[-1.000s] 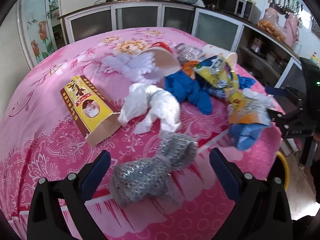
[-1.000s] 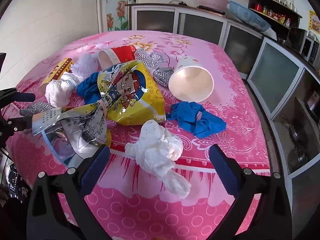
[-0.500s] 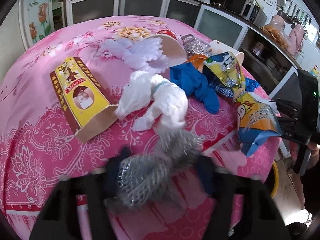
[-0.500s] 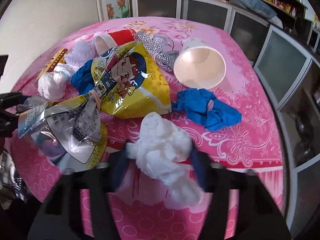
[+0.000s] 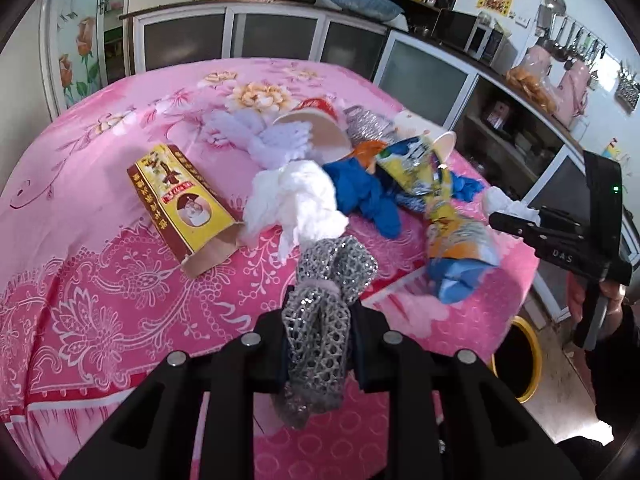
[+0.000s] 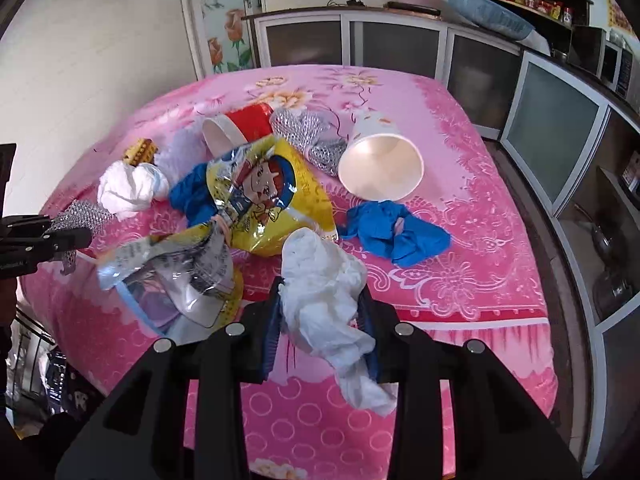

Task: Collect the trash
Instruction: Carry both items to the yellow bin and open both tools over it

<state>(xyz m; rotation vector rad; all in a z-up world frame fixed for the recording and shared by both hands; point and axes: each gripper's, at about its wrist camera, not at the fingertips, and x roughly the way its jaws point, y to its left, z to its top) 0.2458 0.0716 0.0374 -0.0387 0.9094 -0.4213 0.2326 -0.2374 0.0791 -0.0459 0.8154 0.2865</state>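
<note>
Now both fingers (image 5: pixel 320 330) around trash (image 5: pixel 318 336)

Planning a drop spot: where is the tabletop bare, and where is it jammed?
Bare pink tablecloth: right of the white paper cup, behind the red cup, and left of the yellow box. Jammed: the centre around the yellow snack bag.

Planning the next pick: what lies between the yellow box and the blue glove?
A crumpled white plastic bag lies between the yellow box and the blue glove, in the left wrist view.
</note>
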